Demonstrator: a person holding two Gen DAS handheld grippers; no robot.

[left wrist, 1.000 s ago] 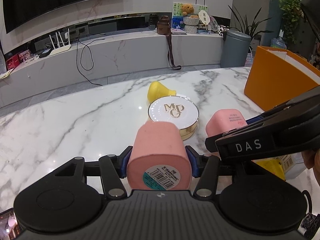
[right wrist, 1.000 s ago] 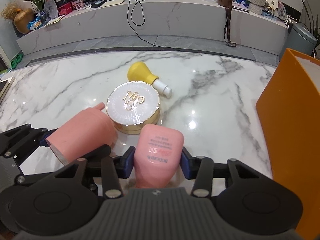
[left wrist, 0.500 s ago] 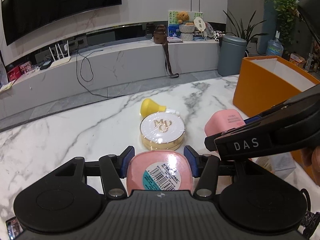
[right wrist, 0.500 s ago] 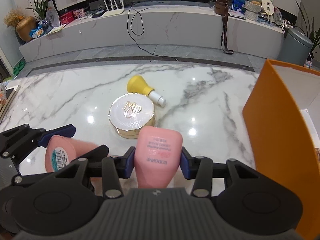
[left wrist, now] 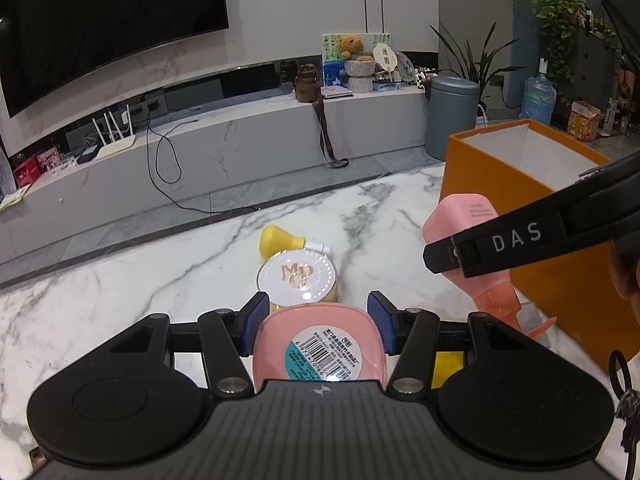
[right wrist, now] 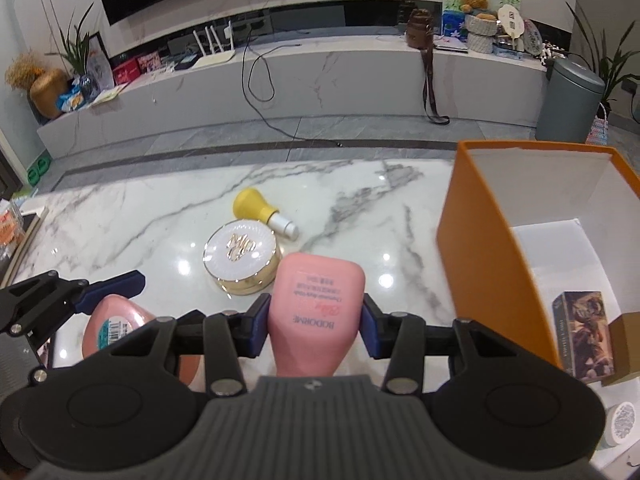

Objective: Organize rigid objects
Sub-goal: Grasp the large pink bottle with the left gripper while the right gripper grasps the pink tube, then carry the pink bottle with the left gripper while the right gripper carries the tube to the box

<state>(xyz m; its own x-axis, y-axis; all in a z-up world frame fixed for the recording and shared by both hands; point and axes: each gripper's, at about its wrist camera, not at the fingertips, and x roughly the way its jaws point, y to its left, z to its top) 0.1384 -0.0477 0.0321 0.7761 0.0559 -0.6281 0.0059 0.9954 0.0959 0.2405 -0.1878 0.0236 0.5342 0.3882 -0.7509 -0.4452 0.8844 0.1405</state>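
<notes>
Pink bottles: two of them, one in each gripper, both up in the air above the tabletop.
Left gripper: squeezed tight on a pink bottle; its flat bottom with the barcode sticker faces the camera.
Right gripper: squeezed tight on the other pink bottle, the one with writing on its side.
What changed: a second ago both bottles were low, close to the tabletop. Now both are lifted higher, and the orange box looks nearer and more open to view.
What that means: I think both bottles are on their way to the box. The next job looks like getting them over its wall and letting go inside.
Box: stands on the right side of the tabletop, open at the top, white inside.
In the box: a small dark carton with a picture and a brown carton just beside it. The rest of the floor I can see is bare.
Left on the tabletop: a round white and gold case and a yellow bottle lying down behind it. The two are very close; I cannot tell if they touch.
Watch out: the two grippers are close together, so they could bump at the box.
</notes>
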